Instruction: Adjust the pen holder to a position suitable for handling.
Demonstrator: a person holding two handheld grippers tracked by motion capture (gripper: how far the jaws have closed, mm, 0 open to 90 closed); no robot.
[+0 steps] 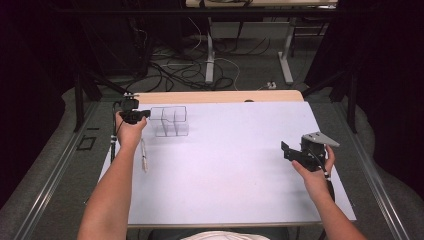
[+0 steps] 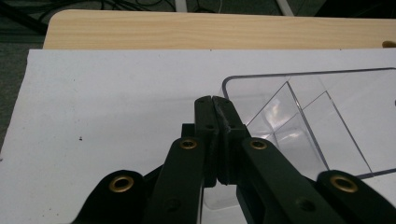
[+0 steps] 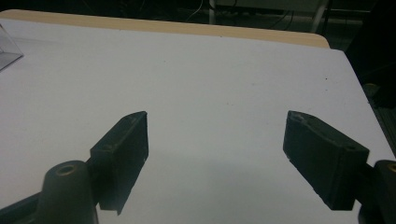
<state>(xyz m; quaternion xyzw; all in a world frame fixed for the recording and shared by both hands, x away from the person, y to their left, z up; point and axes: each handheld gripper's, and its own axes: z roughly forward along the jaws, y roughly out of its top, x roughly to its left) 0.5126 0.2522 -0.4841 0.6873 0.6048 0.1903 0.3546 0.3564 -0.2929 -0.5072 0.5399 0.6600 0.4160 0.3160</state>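
**left claw closed up at the clear box, nothing in it yet**

so the thing being worked on here is the clear box [image 1: 172, 120], a see-through plastic organiser with a few compartments. it sits in the upper left of the high view, on the white sheet covering the bench [image 1: 225, 170], not far from the far edge.

the left claw [image 1: 145, 114] is right up against the box's left side. in the left gripper view its jaws are pressed together, tips at the near corner of the box [image 2: 327, 116]. i honestly can't tell if the thin wall is pinched between them or if they're just closed beside it, since the plastic is too clear and the jaws cover that spot.

the right claw [image 1: 286, 149] is way over at the right middle of the high view, well apart from the box. its jaws are spread wide with nothing but bare sheet between them [image 3: 217, 119].

there's also a slim pen-like stick [image 1: 144, 159] lying on the sheet below the box, just beside the left forearm, with nobody touching it.

progress-wise i'd call this early. the compartments look empty, the stick is on the bench and the box sits flat. my guess is the left side is getting a hold on the box, and pretty much everything after that is left to do.
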